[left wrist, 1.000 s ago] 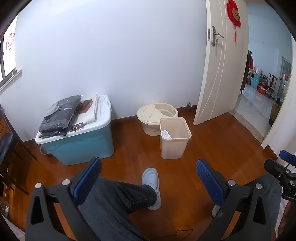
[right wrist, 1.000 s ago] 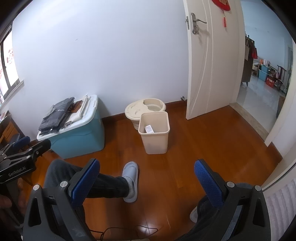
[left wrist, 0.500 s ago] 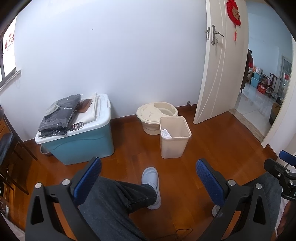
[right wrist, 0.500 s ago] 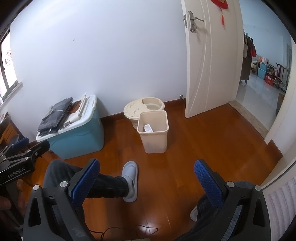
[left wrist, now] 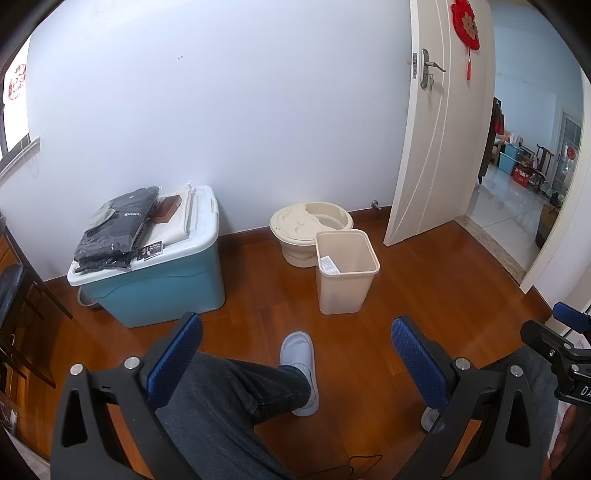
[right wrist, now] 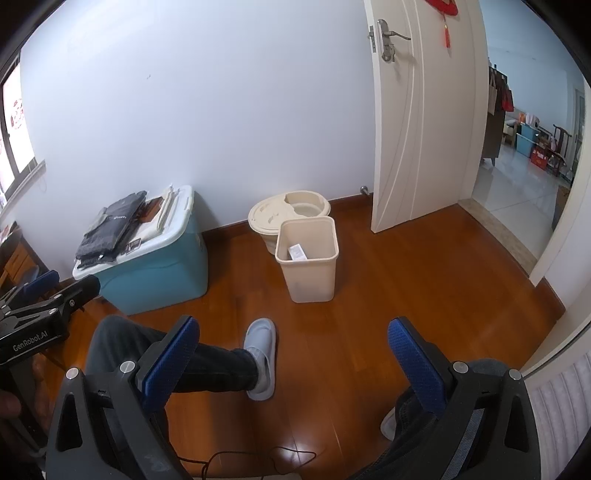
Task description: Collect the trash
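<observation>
Trash bin (left wrist: pixel 346 271) stays put; both hand-held grippers, left (left wrist: pixel 296 358) and right (right wrist: pixel 293 360), remain released, empty.

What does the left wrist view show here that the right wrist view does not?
Only the left wrist view shows the whole red ornament on the door, and the right hand-held gripper at its right edge.

Only the right wrist view shows the left hand-held gripper at its left edge, and a white ribbed surface at lower right.

Both show the beige trash bin holding a white item, the blue storage box, and open jaws.
</observation>
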Available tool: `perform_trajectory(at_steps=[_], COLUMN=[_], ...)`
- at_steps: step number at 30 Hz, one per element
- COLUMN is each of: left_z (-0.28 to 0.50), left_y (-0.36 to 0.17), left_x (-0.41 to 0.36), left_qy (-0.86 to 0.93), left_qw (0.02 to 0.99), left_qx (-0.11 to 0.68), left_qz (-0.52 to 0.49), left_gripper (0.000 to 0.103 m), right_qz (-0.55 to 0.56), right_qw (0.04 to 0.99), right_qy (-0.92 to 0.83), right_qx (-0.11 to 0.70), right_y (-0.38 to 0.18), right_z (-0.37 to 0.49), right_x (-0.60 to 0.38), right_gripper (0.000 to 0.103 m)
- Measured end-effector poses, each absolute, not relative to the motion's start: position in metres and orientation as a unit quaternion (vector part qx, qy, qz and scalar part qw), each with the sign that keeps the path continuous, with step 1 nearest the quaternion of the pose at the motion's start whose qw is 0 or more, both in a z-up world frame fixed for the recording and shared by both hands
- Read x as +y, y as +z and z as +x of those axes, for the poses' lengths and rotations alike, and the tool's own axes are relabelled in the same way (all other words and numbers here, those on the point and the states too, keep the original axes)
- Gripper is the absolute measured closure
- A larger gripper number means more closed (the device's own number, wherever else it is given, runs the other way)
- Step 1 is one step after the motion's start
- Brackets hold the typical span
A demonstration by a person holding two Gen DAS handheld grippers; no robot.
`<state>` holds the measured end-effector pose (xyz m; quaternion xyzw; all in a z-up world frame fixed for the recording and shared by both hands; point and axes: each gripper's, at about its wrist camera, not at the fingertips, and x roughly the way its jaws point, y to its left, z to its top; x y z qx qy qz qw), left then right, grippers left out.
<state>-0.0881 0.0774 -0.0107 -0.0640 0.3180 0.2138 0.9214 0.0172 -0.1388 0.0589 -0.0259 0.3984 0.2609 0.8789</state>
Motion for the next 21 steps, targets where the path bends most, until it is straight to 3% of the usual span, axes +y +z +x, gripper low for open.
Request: perform_trajectory(at_steps=[21], left_z=[-0.0880], left_y=[-0.0097], left_x=[0.0728], left_qy=[0.222], left_qw=[0.921], left_qx=[0.314], left_qz=[-0.055], left_gripper=[0.000], right_qz=[-0.025], right_qw=[0.877], right_qy=[0.261], right_qx=[0.402], right_y=[0.0587], right_z=[0.0183], right_x=[-0.1335], right_gripper=[0.000])
